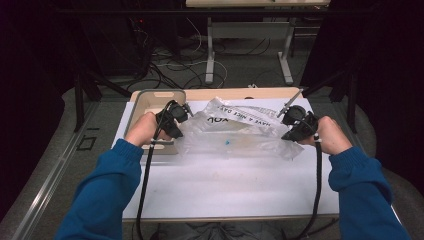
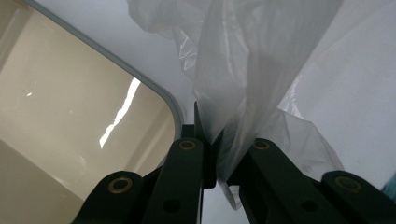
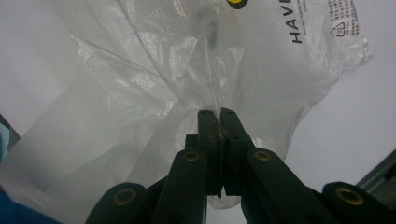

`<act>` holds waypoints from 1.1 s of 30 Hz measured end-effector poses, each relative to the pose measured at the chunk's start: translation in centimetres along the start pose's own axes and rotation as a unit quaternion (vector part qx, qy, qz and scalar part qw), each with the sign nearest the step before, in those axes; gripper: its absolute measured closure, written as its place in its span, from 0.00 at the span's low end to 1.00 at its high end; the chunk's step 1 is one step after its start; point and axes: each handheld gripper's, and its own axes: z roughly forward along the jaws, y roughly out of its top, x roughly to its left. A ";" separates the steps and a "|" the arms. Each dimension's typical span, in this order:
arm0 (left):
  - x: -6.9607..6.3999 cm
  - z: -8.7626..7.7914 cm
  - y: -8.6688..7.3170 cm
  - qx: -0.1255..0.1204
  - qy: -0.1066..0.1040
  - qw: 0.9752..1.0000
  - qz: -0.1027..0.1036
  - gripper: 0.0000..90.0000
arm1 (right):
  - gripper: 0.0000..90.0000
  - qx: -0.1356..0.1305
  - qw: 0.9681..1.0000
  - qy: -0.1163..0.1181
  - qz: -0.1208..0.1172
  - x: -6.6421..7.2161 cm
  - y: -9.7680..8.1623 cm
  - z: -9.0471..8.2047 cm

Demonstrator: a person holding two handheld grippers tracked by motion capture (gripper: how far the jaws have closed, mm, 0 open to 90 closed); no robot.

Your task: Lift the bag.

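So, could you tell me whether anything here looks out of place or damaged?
Nothing stands out. The clear plastic bag is crumpled but shows no tear, pinched at each end by the left gripper and the right gripper. The beige tray sits square at the table's far left corner.

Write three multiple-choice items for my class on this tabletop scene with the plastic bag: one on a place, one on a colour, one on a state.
1. Where does the tray lie?
A. at the table's far left corner
B. at the near right corner
C. on the floor

2. What colour are the person's sleeves?
A. red
B. blue
C. yellow

3. How do the left gripper and the right gripper stand to the plastic bag?
A. both open above it
B. one shut, one open
C. both shut on its film

Answers: 1 A, the high view shows the tray at the far left, beside the bag. 2 B, both sleeves are blue. 3 C, each gripper view shows film pinched between closed jaws.
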 end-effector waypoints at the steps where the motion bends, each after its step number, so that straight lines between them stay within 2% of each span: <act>1: 0.1 -0.4 0.1 0.000 0.000 1.000 0.001 0.99 | 1.00 0.003 1.000 -0.005 0.000 0.0 0.2 -0.4; 4: 0.4 -1.8 0.4 0.004 0.001 1.000 0.006 0.99 | 1.00 -0.006 1.000 -0.010 -0.001 -0.4 0.7 -1.5; 5: 0.4 -2.1 0.6 0.000 0.002 1.000 0.006 0.99 | 1.00 0.000 1.000 -0.013 -0.001 -0.5 0.9 -2.0; 7: 0.4 -2.9 0.8 0.001 0.003 1.000 0.009 0.99 | 1.00 -0.014 1.000 -0.014 0.002 -0.8 1.0 -2.6; 9: 0.4 -3.7 1.1 -0.001 0.004 1.000 0.011 0.99 | 1.00 -0.008 1.000 -0.020 0.008 -0.9 1.2 -3.5; 12: 0.5 -4.8 1.5 -0.004 0.012 1.000 0.011 0.99 | 1.00 -0.020 0.999 -0.031 0.008 -1.2 1.4 -4.8; 19: 0.3 -7.9 2.3 -0.021 0.026 0.999 0.013 0.99 | 1.00 -0.051 0.997 -0.055 0.014 -1.4 1.8 -8.0; 23: 0.0 -9.6 2.5 -0.031 0.032 0.999 0.019 0.99 | 1.00 -0.055 0.996 -0.067 0.013 -1.3 1.9 -9.8; 24: -0.1 -10.0 2.6 -0.032 0.033 0.999 0.019 0.99 | 1.00 -0.063 0.995 -0.072 0.015 -1.3 1.9 -10.2; 25: -0.2 -10.4 2.6 -0.036 0.037 0.998 0.021 0.99 | 1.00 -0.057 0.996 -0.072 0.015 -1.3 1.9 -10.6; 27: -0.3 -11.2 2.8 -0.038 0.038 0.998 0.022 0.99 | 1.00 -0.074 0.994 -0.079 0.020 -1.3 1.8 -11.1; 28: -0.4 -11.3 2.8 -0.044 0.040 0.998 0.021 0.99 | 1.00 -0.067 0.994 -0.081 0.019 -1.3 1.8 -11.7; 29: -0.4 -11.5 2.9 -0.041 0.042 0.998 0.022 0.99 | 1.00 -0.084 0.993 -0.081 0.022 -1.4 1.8 -11.8; 30: -0.4 -11.7 2.9 -0.047 0.043 0.998 0.021 0.99 | 1.00 -0.079 0.993 -0.081 0.022 -1.4 1.8 -12.1; 31: -0.3 -11.9 3.0 -0.048 0.041 0.998 0.020 0.99 | 1.00 -0.087 0.992 -0.083 0.024 -1.4 1.8 -12.1; 32: -0.3 -12.0 3.0 -0.050 0.042 0.998 0.020 0.99 | 1.00 -0.080 0.993 -0.083 0.025 -1.5 1.9 -12.3; 33: -0.2 -12.0 3.1 -0.047 0.041 0.998 0.019 0.99 | 1.00 -0.086 0.993 -0.081 0.028 -1.6 1.8 -12.1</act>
